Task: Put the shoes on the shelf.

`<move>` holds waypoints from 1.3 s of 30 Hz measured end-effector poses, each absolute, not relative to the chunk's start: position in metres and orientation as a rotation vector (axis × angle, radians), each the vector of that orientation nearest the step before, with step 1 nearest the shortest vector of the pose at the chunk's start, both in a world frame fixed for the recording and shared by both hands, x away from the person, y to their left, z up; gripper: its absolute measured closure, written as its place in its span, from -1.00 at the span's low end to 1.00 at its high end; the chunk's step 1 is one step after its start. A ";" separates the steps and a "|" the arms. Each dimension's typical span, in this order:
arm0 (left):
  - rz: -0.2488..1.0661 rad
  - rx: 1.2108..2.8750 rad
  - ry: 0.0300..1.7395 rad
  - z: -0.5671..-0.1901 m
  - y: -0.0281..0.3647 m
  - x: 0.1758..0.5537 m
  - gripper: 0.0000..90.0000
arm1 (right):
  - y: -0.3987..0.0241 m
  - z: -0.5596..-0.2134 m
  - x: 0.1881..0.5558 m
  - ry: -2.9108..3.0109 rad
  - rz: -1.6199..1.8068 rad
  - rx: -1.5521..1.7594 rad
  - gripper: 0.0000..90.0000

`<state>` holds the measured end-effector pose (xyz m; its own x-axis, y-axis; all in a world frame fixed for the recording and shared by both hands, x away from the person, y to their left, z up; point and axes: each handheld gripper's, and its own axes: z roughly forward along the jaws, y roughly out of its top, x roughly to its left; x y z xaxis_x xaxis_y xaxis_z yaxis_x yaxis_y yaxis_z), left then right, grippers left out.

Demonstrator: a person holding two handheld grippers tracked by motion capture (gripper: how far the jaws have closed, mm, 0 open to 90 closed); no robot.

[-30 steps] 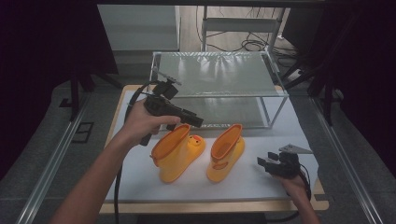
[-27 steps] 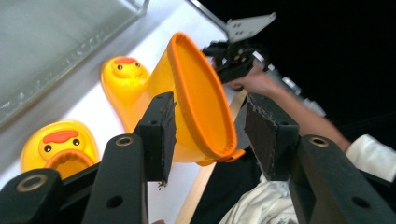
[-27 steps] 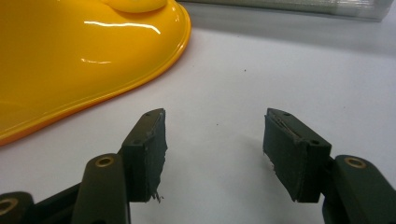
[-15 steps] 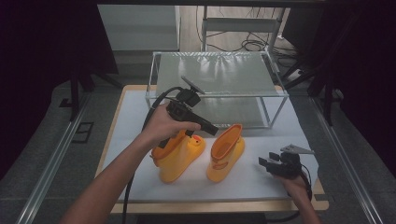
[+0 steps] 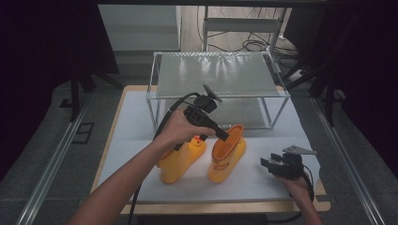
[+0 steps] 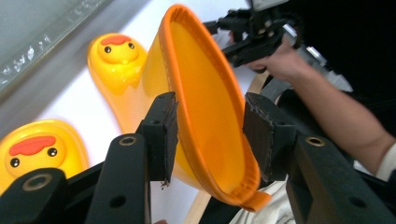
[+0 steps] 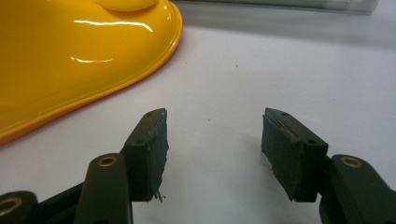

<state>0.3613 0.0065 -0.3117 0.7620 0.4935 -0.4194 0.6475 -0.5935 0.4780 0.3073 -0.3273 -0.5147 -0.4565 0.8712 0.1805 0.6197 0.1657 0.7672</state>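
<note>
Two yellow rubber boots with duck faces stand side by side on the white table top point(image 5: 133, 122): a left boot point(image 5: 180, 159) point(image 6: 37, 149) and a right boot point(image 5: 227, 157) point(image 6: 201, 93). My left gripper point(image 5: 226, 136) point(image 6: 210, 135) reaches over the left boot, and its jaws straddle the right boot's orange cuff. The jaws have just been closing a little, and I cannot see the pads pressing on the cuff. My right gripper point(image 5: 266, 165) point(image 7: 212, 149) rests low on the table to the right of the boots, open, with bare table between its pads.
A glass and metal shelf rack point(image 5: 216, 75) stands at the back of the table, just behind the boots. The right boot's glossy side point(image 7: 70, 60) lies close to my right gripper. Dark floor, rails and cables surround the table.
My left hand has moved right and down, from above the left boot to the right boot's cuff. The right gripper and both boots have stayed put.
</note>
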 end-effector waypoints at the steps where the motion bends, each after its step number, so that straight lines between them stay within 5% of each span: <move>1: -0.315 2.341 0.852 -0.314 0.005 0.362 0.23 | -0.328 -0.515 0.307 2.144 1.179 1.431 -0.09; 18: -0.261 2.440 0.887 -0.332 -0.009 0.361 0.29 | -0.329 -0.515 0.308 2.140 1.173 1.442 -0.09; 29: -0.240 2.453 0.895 -0.336 -0.010 0.360 0.90 | -0.332 -0.515 0.308 2.118 1.166 1.469 -0.08; 39: -0.246 2.353 0.901 -0.323 -0.002 0.363 0.92 | -0.338 -0.515 0.309 2.080 1.168 1.502 -0.07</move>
<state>0.3632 -0.0024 -0.3230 0.7523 0.5461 -0.3685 0.6576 -0.5890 0.4697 0.3087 -0.3383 -0.5149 -0.3953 0.8974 0.1960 0.6343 0.1124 0.7649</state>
